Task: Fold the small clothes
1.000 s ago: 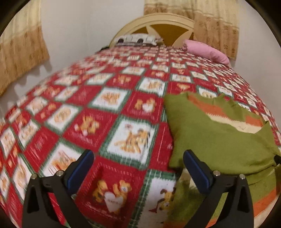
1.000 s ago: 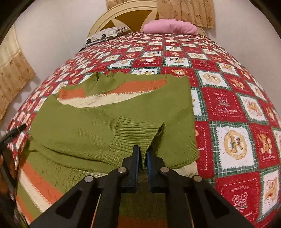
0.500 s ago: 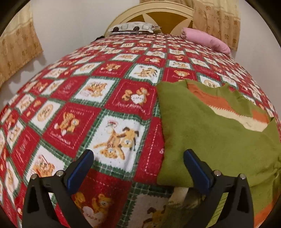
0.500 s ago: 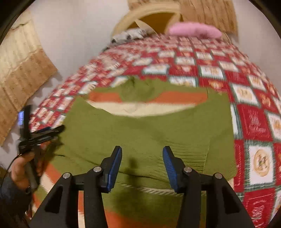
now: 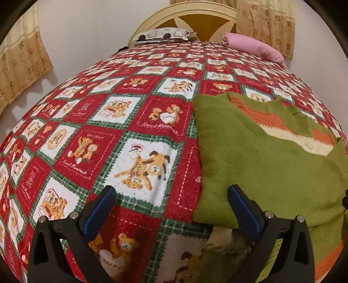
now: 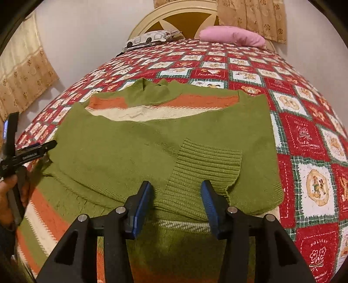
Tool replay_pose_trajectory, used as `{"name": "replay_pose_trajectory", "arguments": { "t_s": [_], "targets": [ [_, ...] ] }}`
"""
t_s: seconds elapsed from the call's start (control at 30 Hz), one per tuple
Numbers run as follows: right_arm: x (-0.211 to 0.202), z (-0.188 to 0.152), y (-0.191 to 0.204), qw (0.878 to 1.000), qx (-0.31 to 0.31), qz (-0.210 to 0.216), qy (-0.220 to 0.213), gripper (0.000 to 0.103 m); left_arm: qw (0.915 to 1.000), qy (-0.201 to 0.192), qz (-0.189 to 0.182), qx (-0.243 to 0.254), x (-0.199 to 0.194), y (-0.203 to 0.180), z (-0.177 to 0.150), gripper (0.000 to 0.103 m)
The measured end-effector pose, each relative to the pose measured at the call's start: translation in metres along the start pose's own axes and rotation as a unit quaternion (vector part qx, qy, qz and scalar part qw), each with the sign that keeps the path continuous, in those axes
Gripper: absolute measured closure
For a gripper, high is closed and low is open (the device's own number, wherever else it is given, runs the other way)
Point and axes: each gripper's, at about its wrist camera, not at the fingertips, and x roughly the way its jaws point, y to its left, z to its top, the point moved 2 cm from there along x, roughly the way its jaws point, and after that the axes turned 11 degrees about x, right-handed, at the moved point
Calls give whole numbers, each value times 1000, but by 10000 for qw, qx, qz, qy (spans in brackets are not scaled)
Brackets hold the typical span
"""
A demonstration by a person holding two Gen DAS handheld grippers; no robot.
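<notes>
A small green knit sweater (image 6: 134,148) with orange and cream stripes lies flat on the bed, both sleeves folded in across its front. It also shows in the left wrist view (image 5: 267,165). The ribbed cuff (image 6: 206,167) of one sleeve lies just ahead of my right gripper (image 6: 177,192), which is open and empty, hovering over the sweater's lower part. My left gripper (image 5: 171,200) is open and empty at the sweater's left edge, one finger over the bedspread, the other over the green knit. The left gripper also shows at the left edge of the right wrist view (image 6: 30,152).
The bed is covered by a red, white and green teddy-bear quilt (image 5: 104,130). A pink pillow (image 6: 232,36) and a patterned pillow (image 6: 152,38) lie by the cream headboard (image 6: 180,19). Curtains hang at left and behind.
My right gripper let go of the sleeve cuff, opened and drew back; the cuff now lies flat on the sweater. My left gripper shifted a little forward along the sweater's left edge, still open.
</notes>
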Motion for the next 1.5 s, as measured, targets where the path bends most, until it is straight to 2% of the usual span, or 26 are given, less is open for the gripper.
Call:
{"name": "replay_pose_trajectory", "arguments": {
  "t_s": [0.43, 0.67, 0.83, 1.0, 1.13, 1.27, 1.37, 1.5],
  "targets": [
    [-2, -5, -1, 9997, -3, 18, -230, 53, 9992, -284, 230, 155, -14, -5, -3, 0],
    [-3, -6, 0, 9996, 8, 36, -268, 53, 9992, -157, 239, 271, -10, -8, -1, 0],
    [-4, -5, 2, 9997, -35, -29, -240, 53, 9994, -128, 96, 292, -19, -7, -5, 0],
    [-18, -5, 9, 9996, -176, 21, -231, 42, 9993, -164, -80, 312, -42, -8, -15, 0],
    [-38, -12, 19, 9985, -390, -58, -387, 42, 9985, -296, -246, 382, -64, -11, -23, 0],
    [-59, -26, 25, 9986, -400, 41, -353, 41, 9969, -451, -394, 511, -87, -16, -29, 0],
    [-68, -41, 29, 9991, -367, 82, -197, 36, 9958, -513, -495, 572, -100, -20, -36, 0],
    [-79, -65, 34, 9994, -340, 117, -12, 36, 9940, -590, -549, 737, -113, -24, -47, 0]
  ]
}}
